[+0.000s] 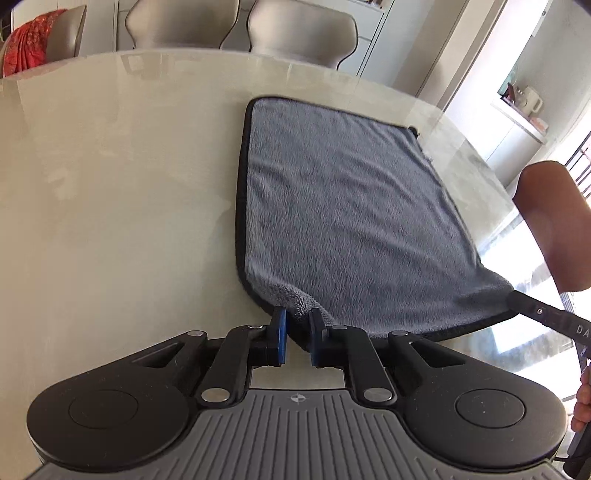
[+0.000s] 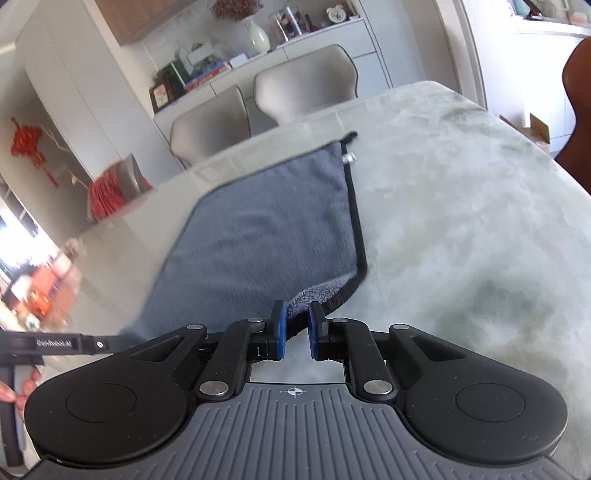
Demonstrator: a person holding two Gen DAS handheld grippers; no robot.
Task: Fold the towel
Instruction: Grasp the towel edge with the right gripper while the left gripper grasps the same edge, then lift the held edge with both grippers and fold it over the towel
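Observation:
A grey towel [image 1: 343, 206] with a black hem lies spread on the pale table [image 1: 110, 192]. My left gripper [image 1: 298, 319] is shut on the towel's near left corner, which bunches up between the blue pads. In the right wrist view the same towel [image 2: 266, 236] stretches away, and my right gripper [image 2: 296, 317] is shut on its near right corner, lifted slightly off the table [image 2: 461, 221]. The right gripper's finger [image 1: 535, 312] shows at the towel's far corner in the left wrist view. The left gripper's body [image 2: 55, 343] shows at the left edge of the right wrist view.
Beige chairs [image 1: 303, 33] stand at the table's far side. A chair with red fabric [image 1: 29, 40] is at the far left. A brown chair back [image 1: 554, 225] stands at the right. A sideboard with books and a vase [image 2: 255, 37] is behind.

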